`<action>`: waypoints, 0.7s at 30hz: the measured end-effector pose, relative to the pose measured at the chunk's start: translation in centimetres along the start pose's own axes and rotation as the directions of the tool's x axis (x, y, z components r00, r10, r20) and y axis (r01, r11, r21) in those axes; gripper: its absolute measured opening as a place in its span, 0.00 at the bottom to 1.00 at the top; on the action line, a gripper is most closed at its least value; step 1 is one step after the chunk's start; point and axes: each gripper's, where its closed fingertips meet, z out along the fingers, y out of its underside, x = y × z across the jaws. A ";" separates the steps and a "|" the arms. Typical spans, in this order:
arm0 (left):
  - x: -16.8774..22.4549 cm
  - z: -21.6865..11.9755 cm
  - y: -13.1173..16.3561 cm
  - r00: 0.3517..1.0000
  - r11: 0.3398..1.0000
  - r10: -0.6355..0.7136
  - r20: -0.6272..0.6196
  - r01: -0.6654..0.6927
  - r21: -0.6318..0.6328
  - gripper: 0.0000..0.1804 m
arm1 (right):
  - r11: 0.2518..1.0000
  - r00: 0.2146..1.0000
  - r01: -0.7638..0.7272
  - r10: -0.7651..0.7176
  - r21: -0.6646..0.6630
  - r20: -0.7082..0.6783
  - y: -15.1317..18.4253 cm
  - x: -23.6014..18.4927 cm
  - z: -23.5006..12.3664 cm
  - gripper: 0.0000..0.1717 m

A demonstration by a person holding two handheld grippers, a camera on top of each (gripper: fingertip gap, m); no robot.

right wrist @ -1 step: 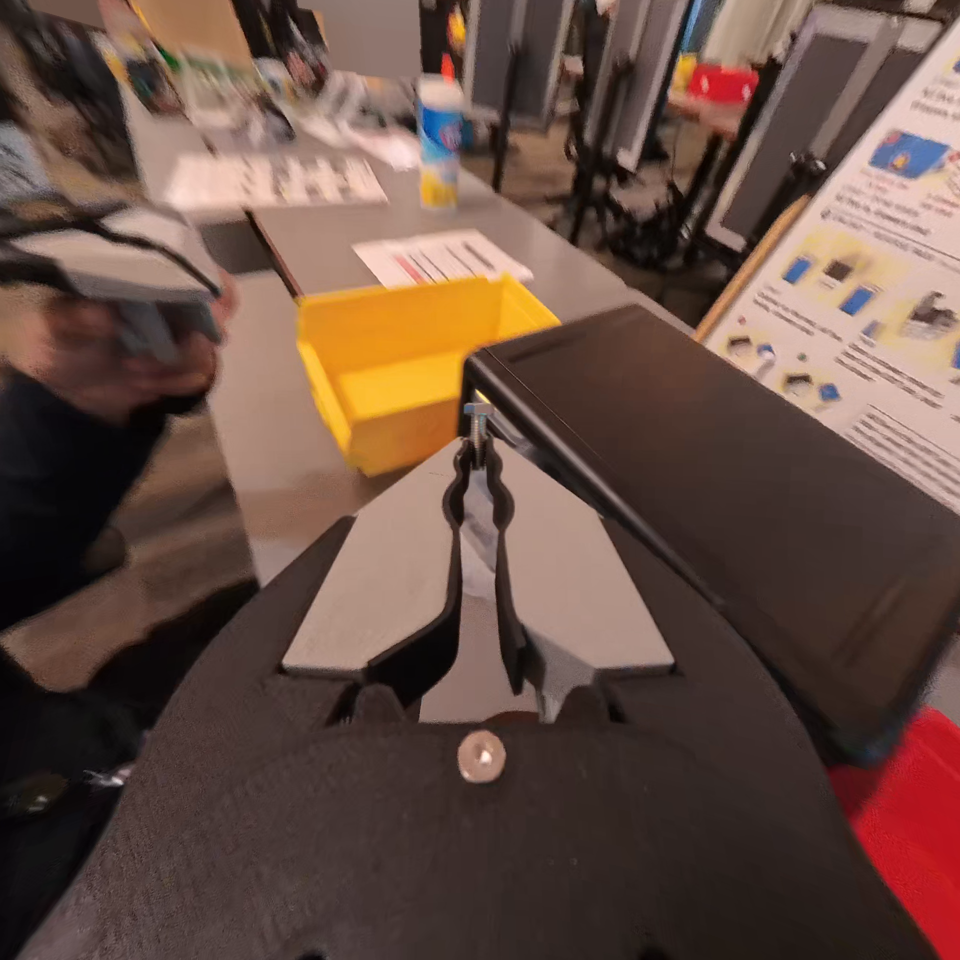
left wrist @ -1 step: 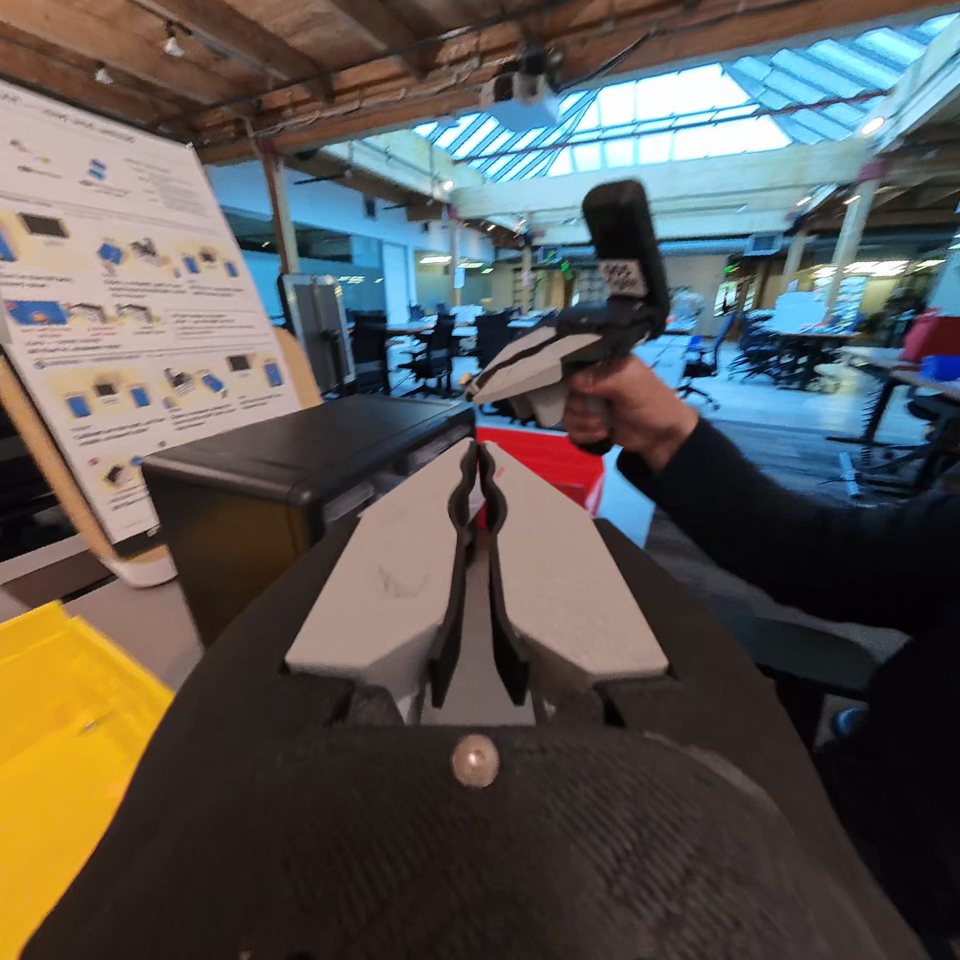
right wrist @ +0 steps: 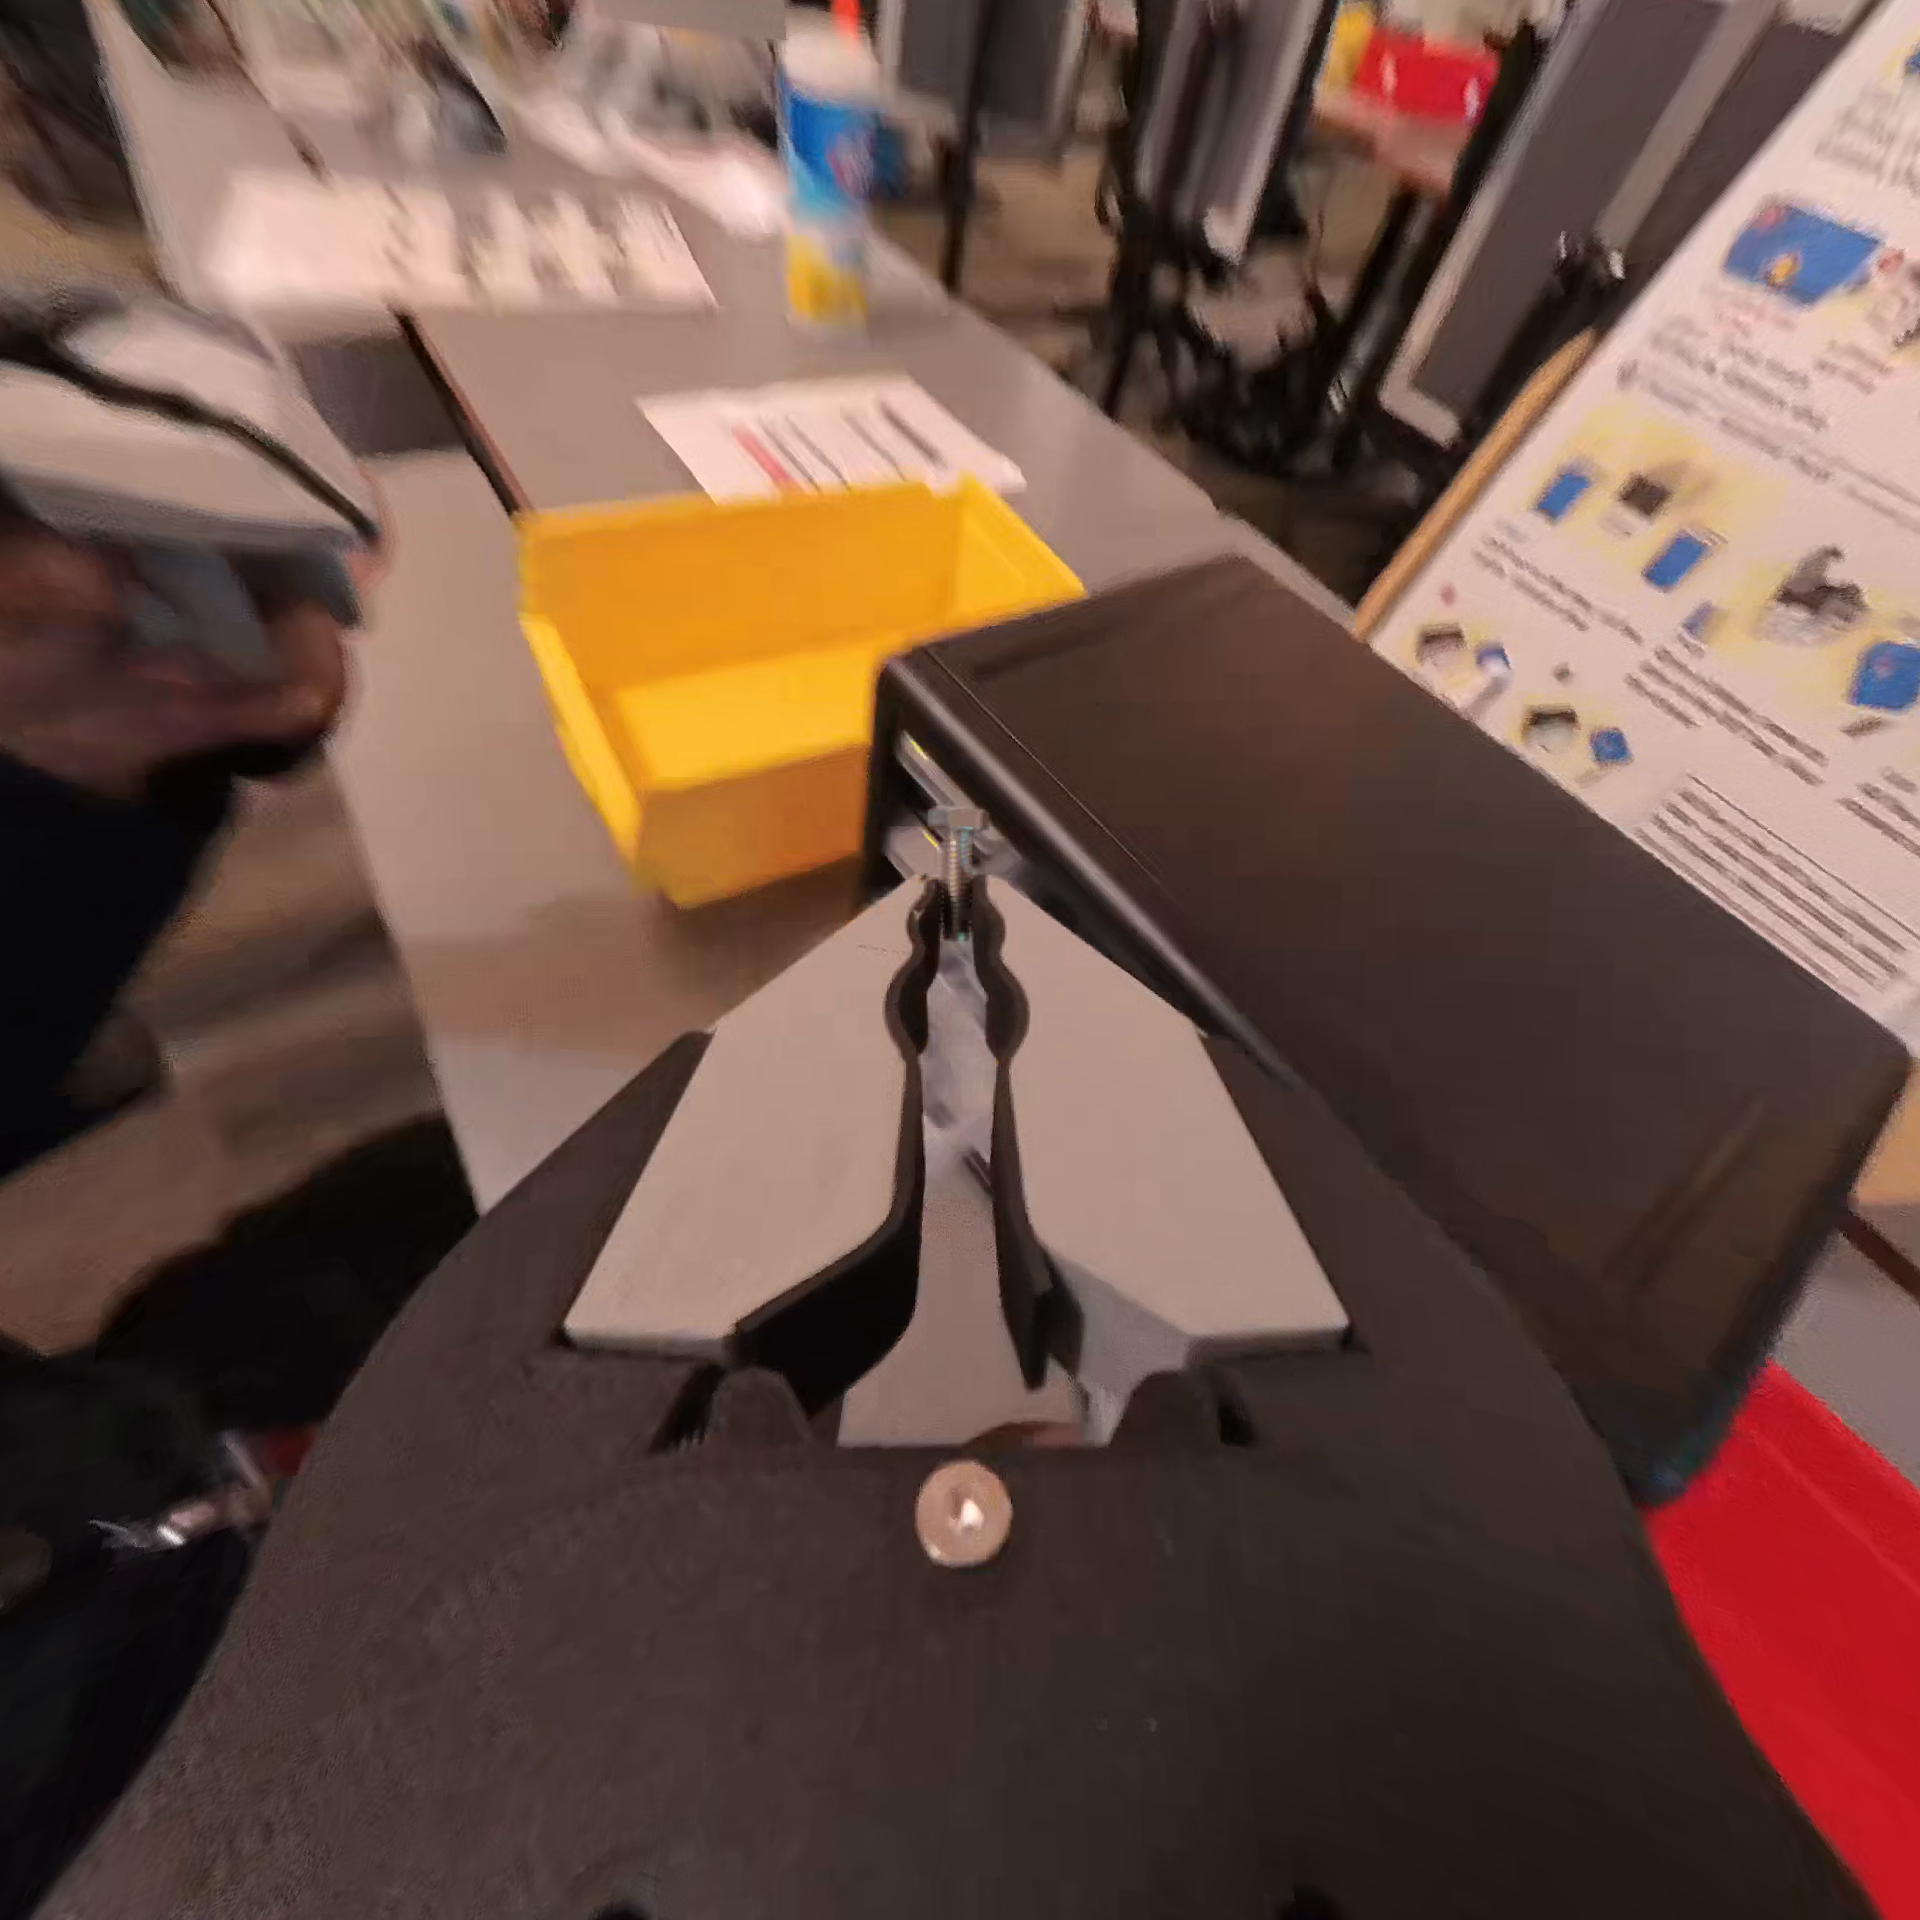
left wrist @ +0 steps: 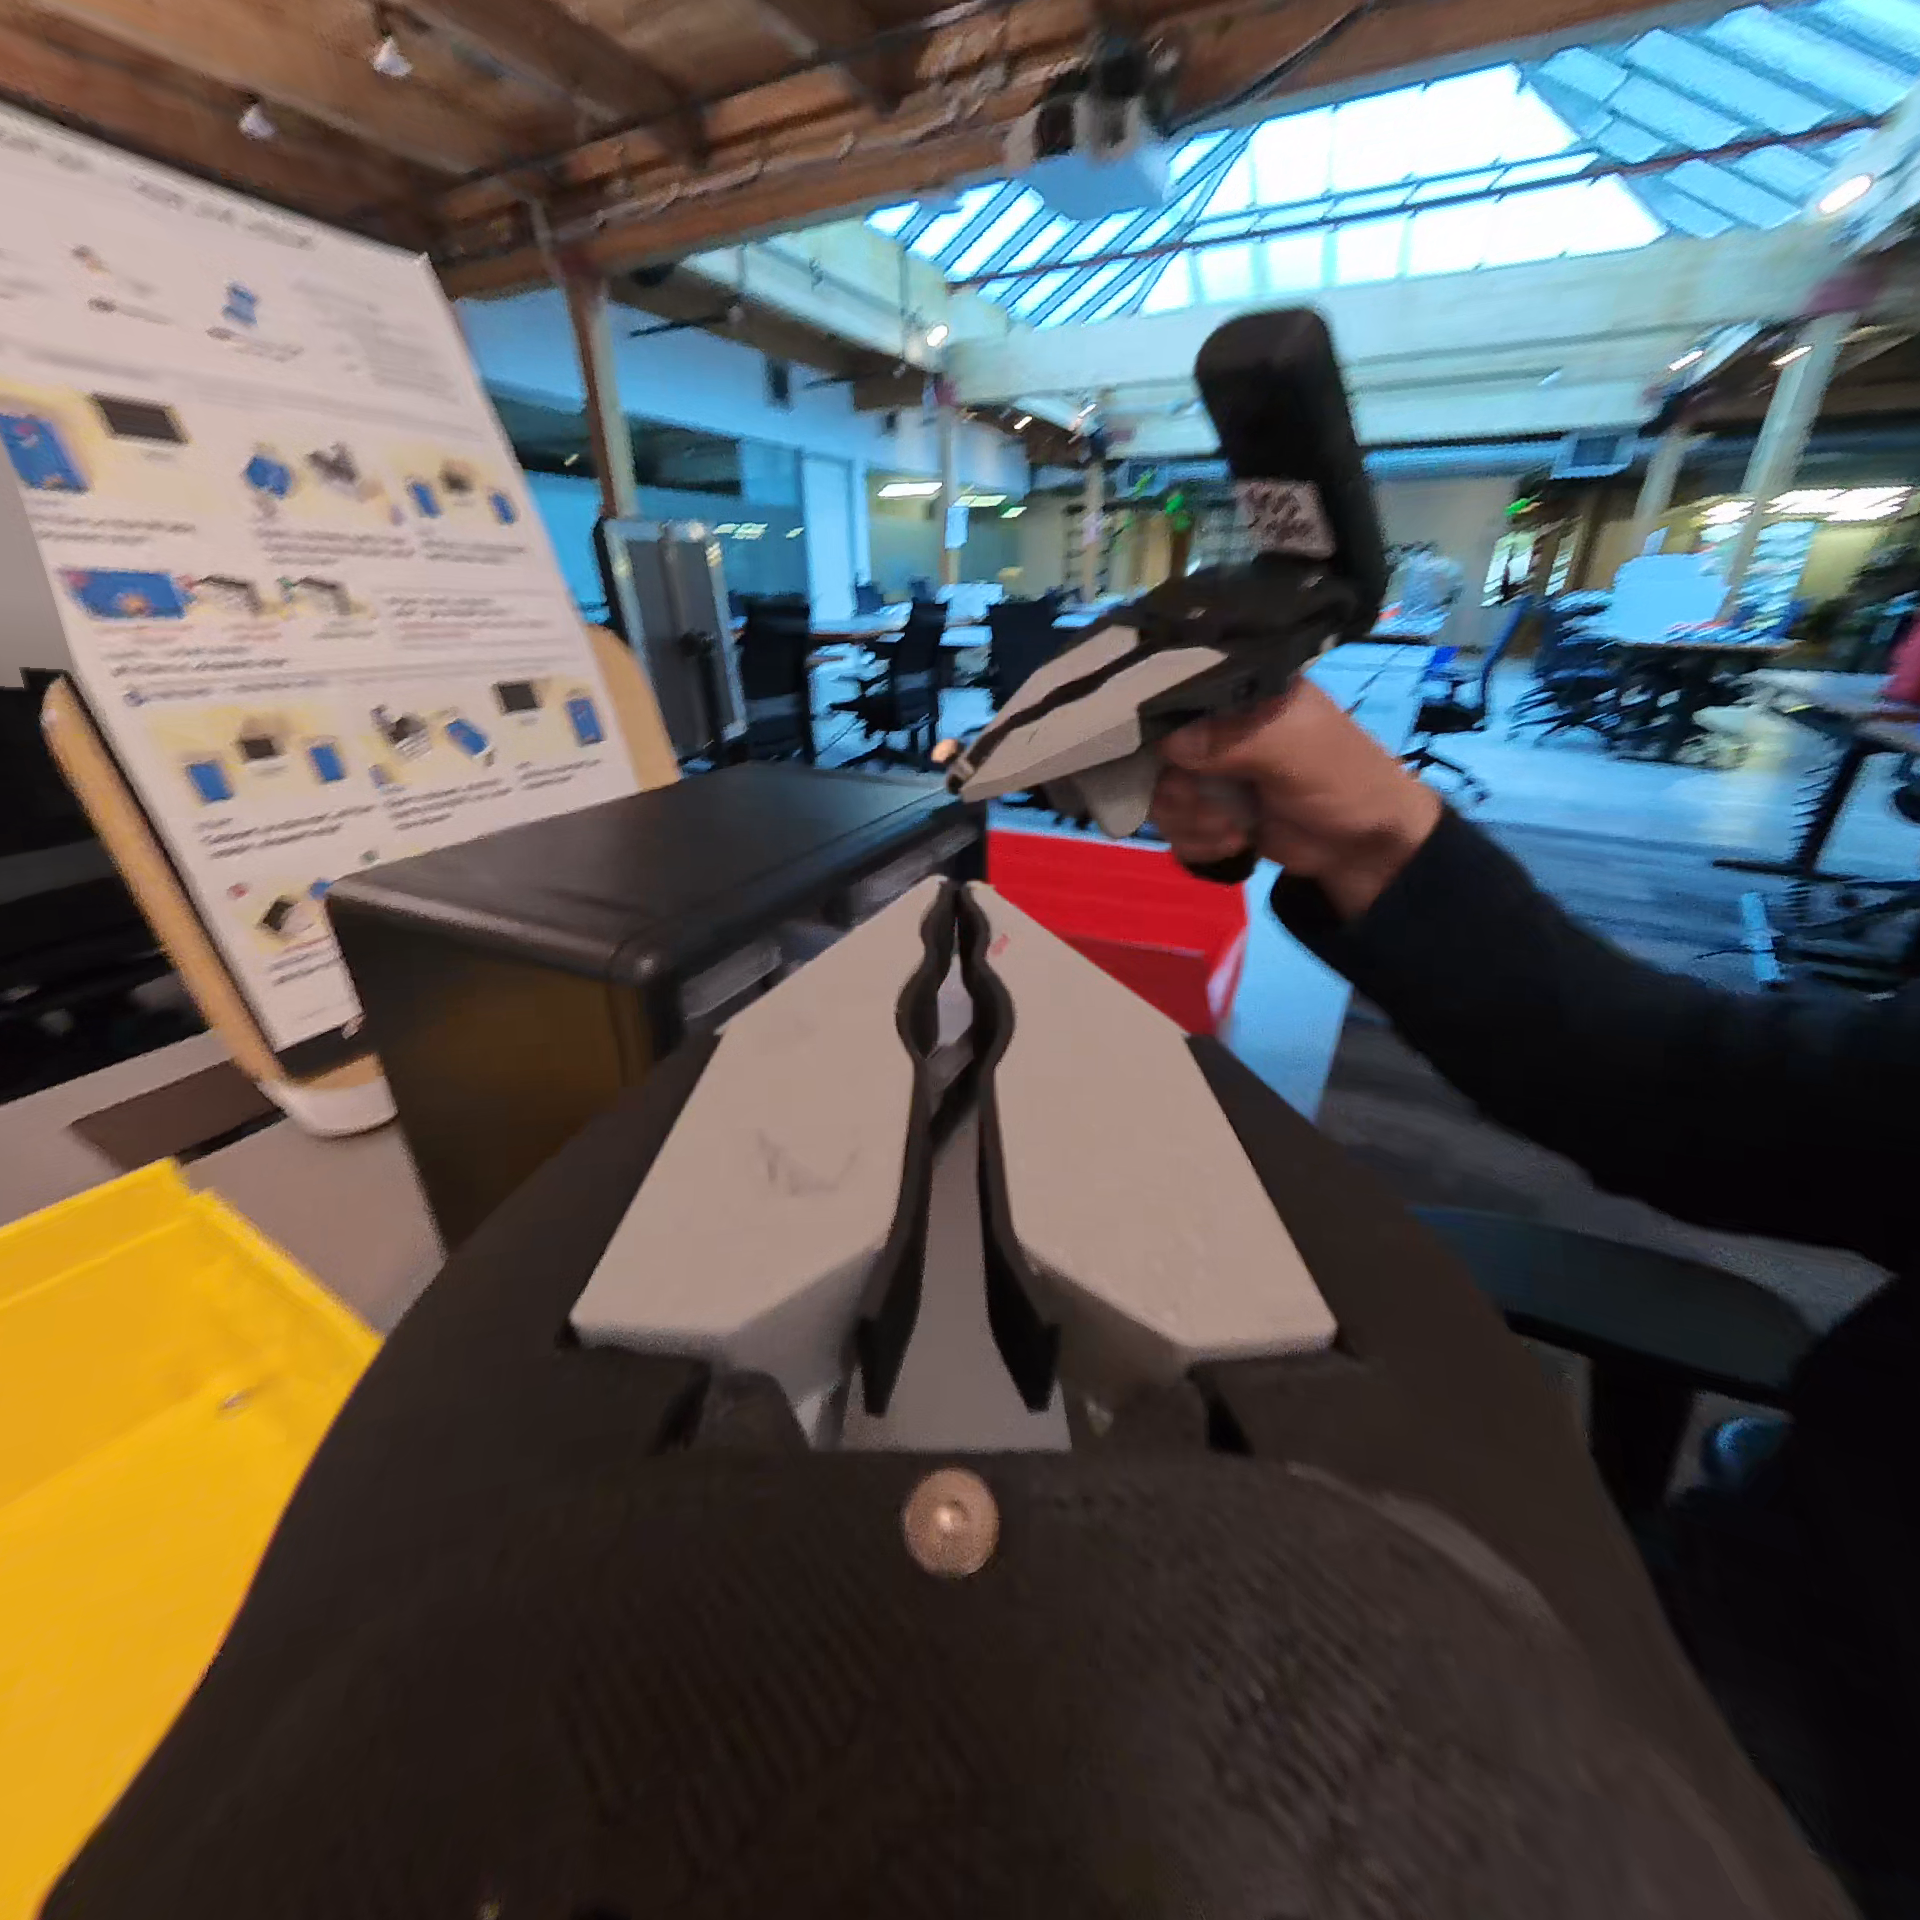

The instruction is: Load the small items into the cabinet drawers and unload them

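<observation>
My right gripper (right wrist: 954, 902) is shut on a small silver hex bolt (right wrist: 957, 847), head pointing forward. It holds the bolt just in front of the top drawer fronts (right wrist: 914, 774) of the black cabinet (right wrist: 1351, 831), near the cabinet's left corner. In the left wrist view this gripper (left wrist: 961, 771) hovers over the cabinet's (left wrist: 644, 873) top front edge, held by a hand (left wrist: 1299, 790). My left gripper (left wrist: 956, 896) is shut with nothing between its pads, raised in front of the cabinet. It shows blurred in the right wrist view (right wrist: 187, 488).
A yellow bin (right wrist: 748, 623) stands left of the cabinet on the grey table (right wrist: 468, 831), also in the left wrist view (left wrist: 125, 1403). A red bin (left wrist: 1112, 935) stands to its right. A poster board (left wrist: 260, 520) leans behind. Papers (right wrist: 831, 436) and a bottle (right wrist: 826, 208) lie farther off. There is about 15 cm between the tips of the two grippers.
</observation>
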 end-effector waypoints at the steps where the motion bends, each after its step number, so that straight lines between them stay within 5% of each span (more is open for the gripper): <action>1: -0.7 0.3 0.7 0.999 1.000 0.003 0.035 -0.002 -0.031 0.00 | 0.996 0.999 0.027 -0.029 -0.080 -0.027 1.0 0.7 0.8 0.01; 6: -3.1 2.0 4.4 0.993 0.986 -0.046 0.111 0.063 -0.154 0.01 | 0.946 0.997 0.073 -0.080 -0.315 -0.011 4.6 0.7 3.9 0.01; 14: -6.1 8.4 4.0 0.994 0.945 0.064 0.090 -0.031 -0.325 0.16 | 0.963 0.987 0.100 -0.127 -0.250 -0.094 3.0 1.5 2.8 0.05; 21: -10.8 11.4 5.9 0.960 0.817 0.247 0.131 -0.133 -0.561 0.14 | 0.961 0.982 0.172 -0.150 -0.216 0.112 4.6 -4.4 -0.6 0.00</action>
